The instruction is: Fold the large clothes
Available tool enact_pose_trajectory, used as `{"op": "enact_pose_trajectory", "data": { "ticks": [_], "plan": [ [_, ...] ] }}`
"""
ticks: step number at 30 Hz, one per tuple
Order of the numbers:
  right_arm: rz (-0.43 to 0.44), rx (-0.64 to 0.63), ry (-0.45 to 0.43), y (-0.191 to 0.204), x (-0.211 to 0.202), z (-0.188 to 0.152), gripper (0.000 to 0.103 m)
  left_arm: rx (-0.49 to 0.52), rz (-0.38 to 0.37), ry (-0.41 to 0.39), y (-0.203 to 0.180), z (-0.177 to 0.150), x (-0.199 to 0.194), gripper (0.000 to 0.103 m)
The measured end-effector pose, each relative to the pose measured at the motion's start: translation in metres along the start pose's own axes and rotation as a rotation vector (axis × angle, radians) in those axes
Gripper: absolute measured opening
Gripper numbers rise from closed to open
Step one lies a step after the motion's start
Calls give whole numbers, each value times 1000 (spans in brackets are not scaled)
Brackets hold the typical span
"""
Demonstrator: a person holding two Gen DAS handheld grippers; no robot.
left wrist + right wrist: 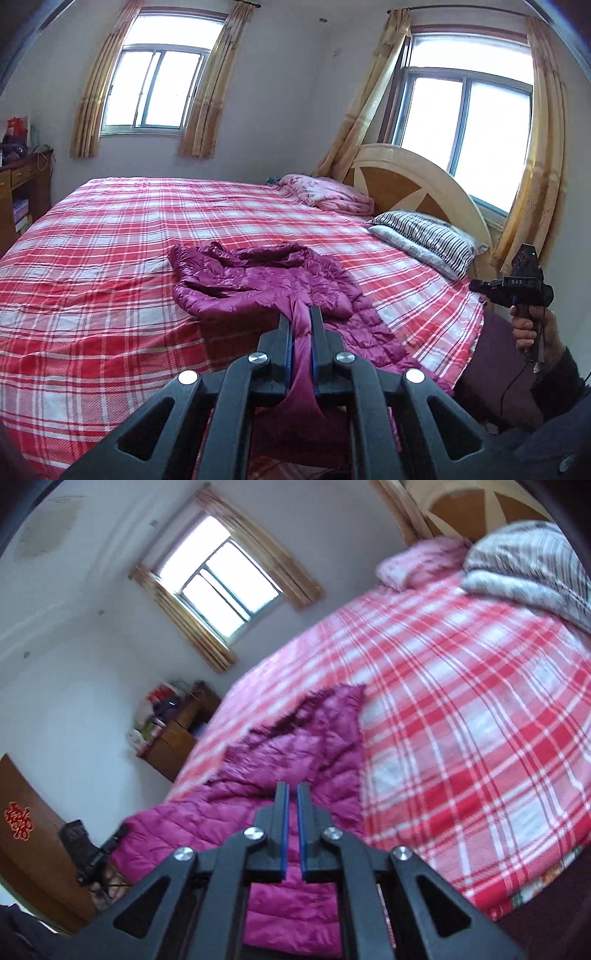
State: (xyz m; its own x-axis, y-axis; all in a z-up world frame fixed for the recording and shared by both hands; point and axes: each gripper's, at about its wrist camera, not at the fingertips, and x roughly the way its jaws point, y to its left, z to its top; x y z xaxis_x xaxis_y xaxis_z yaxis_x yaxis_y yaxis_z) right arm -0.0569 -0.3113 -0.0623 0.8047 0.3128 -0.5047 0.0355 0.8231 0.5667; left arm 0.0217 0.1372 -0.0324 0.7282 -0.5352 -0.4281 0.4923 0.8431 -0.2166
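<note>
Fabric fills my left gripper [301, 314]: a strip of the magenta puffer jacket [266, 280] runs up between the blue pads, which are pinched tight on it. The rest of the jacket lies crumpled on the plaid bedsheet [92, 258], near the bed edge closest to me. Beyond and left of it I see a broad stretch of bare sheet. Right of it, toward the headboard [406, 181], sit a striped pillow [428, 232] and a bundled pink quilt [328, 192]. At the right edge a hand [524, 325] holds my right gripper's handle just off the mattress side.

From the right wrist, blurred, I see my right gripper [292, 790] above the jacket [295, 738], its jaws standing a narrow gap apart. Quilted magenta shows through the gap, but I cannot tell whether the pads touch it. The jacket's right edge runs straight up the sheet [461, 720]. To its right the plaid lies open as far as the pillow [528, 565]. To the left the mattress edge drops off toward a wooden desk [173, 738].
</note>
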Motion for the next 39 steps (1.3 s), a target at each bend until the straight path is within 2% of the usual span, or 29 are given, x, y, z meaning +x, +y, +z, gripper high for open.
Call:
{"op": "enact_pose_trajectory", "data": {
  "ticks": [1, 2, 4, 6, 9, 11, 14, 16, 18, 20, 21, 23, 29, 31, 34, 35, 37, 39],
  "plan": [
    [-46, 25, 59, -8, 15, -8, 80, -12, 0, 14, 3, -3, 4, 7],
    [-55, 57, 100, -13, 23, -15, 103, -22, -3, 25, 5, -5, 7, 7],
    [-37, 72, 237, -20, 55, -29, 103, -27, 1, 46, 6, -10, 13, 7],
    [-103, 22, 309, -17, 82, -42, 103, -26, 0, 49, 5, -13, 13, 7],
    [-102, 60, 426, -24, 115, -58, 103, -26, 1, 42, 6, -14, 10, 7],
    [-116, 63, 479, -27, 128, -68, 103, -24, 8, 40, 7, -14, 8, 7],
    [-196, -39, 526, -10, 131, -85, 102, -29, 12, 42, 11, -18, 7, 7],
    [-213, -87, 538, -2, 136, -91, 87, -38, 16, 51, 13, -20, 9, 7],
    [-143, -61, 583, 0, 141, -98, 14, -41, 14, 52, 15, -21, 9, 7],
    [-120, -64, 573, 4, 140, -104, 12, -32, 15, 46, 14, -20, 7, 7],
    [-49, -27, 556, 3, 136, -104, 10, -25, 16, 38, 13, -18, 4, 7],
    [16, 3, 504, 4, 123, -99, 9, -16, 17, 24, 10, -13, -4, 7],
    [184, 24, 236, 23, 40, -51, 8, 22, 18, -67, -3, 14, -46, 7],
    [200, 6, 150, 30, 17, -33, 8, 34, 19, -110, -5, 24, -58, 6],
    [190, 11, 49, 26, 0, 2, 6, 57, 34, -164, -1, 41, -64, 5],
    [184, 20, 25, 27, 6, 12, 5, 53, 45, -171, 4, 48, -60, 5],
    [178, 50, -10, 22, 17, 38, 5, 38, 52, -167, 17, 56, -45, 5],
    [159, 60, -19, 19, 32, 57, 5, 34, 102, -115, 29, 60, -21, 5]
  ]
}}
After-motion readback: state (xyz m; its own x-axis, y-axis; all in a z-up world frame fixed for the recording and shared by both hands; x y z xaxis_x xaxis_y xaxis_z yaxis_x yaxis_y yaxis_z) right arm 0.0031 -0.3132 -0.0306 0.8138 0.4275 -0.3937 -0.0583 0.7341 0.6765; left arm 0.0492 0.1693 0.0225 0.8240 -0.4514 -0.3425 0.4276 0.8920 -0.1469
